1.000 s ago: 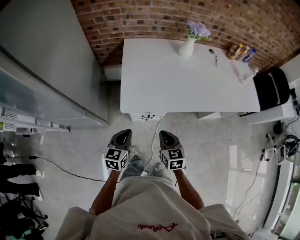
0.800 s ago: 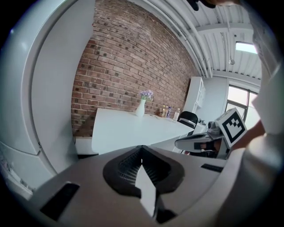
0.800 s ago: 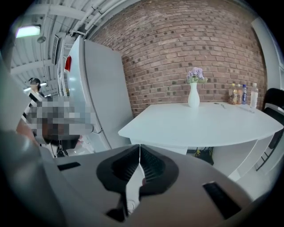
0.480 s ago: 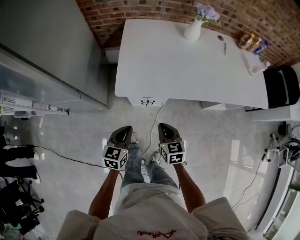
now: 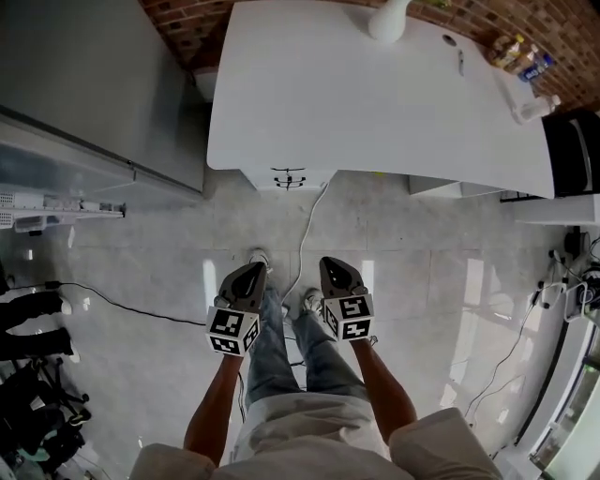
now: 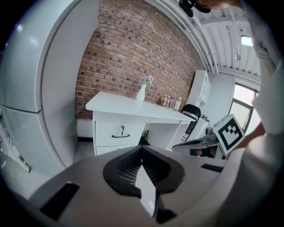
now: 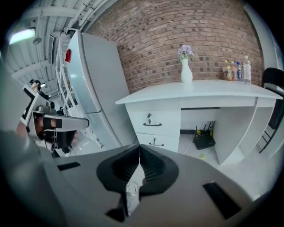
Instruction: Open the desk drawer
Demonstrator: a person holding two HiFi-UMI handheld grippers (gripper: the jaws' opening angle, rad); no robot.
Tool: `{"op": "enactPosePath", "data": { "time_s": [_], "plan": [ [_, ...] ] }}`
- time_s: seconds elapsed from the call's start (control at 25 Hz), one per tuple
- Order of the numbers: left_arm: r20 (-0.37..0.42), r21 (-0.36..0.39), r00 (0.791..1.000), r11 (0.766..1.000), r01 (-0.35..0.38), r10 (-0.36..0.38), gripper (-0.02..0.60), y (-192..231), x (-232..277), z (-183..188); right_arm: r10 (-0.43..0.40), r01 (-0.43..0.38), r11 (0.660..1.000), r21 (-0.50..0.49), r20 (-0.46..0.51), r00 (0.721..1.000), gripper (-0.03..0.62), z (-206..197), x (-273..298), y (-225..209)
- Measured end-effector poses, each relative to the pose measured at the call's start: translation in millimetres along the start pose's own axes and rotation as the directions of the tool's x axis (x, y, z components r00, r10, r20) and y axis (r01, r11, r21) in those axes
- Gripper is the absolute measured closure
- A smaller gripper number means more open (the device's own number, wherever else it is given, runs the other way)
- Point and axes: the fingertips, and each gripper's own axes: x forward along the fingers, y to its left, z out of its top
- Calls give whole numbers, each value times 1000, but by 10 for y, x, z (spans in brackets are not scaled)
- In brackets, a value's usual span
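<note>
The white desk [image 5: 375, 103] stands against the brick wall, well ahead of both grippers. Its drawer unit [image 5: 289, 178] shows under the left end of the top. In the right gripper view the upper drawer [image 7: 153, 119] and the lower drawer [image 7: 155, 141] are both closed, each with a dark handle. The left gripper view shows the upper drawer's handle [image 6: 120, 135]. My left gripper [image 5: 251, 269] and right gripper [image 5: 330, 263] hang side by side over the floor, both shut and holding nothing. Each points toward the desk, far from the drawers.
A tall grey fridge [image 5: 94, 94] stands left of the desk. On the desk are a white vase [image 5: 388, 21], a pen and bottles [image 5: 525, 56]. A black chair [image 5: 574, 141] is at the right. Cables [image 5: 305, 234] run over the tiled floor, and a router [image 7: 205, 137] sits under the desk.
Both grippers have sunk lower and lie further down the picture, still shut. The desk has slid toward the top of the head view.
</note>
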Motion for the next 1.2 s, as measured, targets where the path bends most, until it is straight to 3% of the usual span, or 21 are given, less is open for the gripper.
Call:
{"op": "enactPosePath", "data": {
  "time_s": [0.32, 0.88, 1.0, 1.04, 1.08, 1.12, 1.16, 1.2],
  "plan": [
    [-44, -48, 999, 998, 29, -31, 569, 124, 334, -515, -26, 32, 995, 92, -70, 997, 576, -688, 350, -89],
    [-60, -56, 998, 998, 8, -11, 569, 655, 638, -1066, -60, 73, 987, 146, -92, 994, 576, -1181, 932, -161],
    [-57, -69, 998, 998, 2, -6, 569, 676, 624, -1116, -31, 46, 974, 221, -72, 997, 576, -1205, 957, -140],
    [-57, -73, 998, 997, 2, -6, 569, 671, 622, -1124, 5, 9, 955, 298, -46, 999, 576, -1186, 961, -119],
    [-55, -77, 998, 997, 2, -6, 569, 666, 622, -1122, 53, -47, 914, 403, -4, 999, 574, -1148, 968, -96],
    [-52, -81, 999, 997, 3, -7, 569, 662, 626, -1114, 100, -114, 844, 523, 56, 993, 569, -1095, 978, -80],
    [-49, -82, 999, 997, 5, -9, 569, 659, 631, -1099, 139, -194, 741, 643, 135, 981, 546, -1037, 986, -78],
    [-46, -83, 999, 997, 7, -10, 569, 657, 638, -1080, 161, -282, 604, 745, 233, 959, 510, -971, 990, -96]
  ]
}}
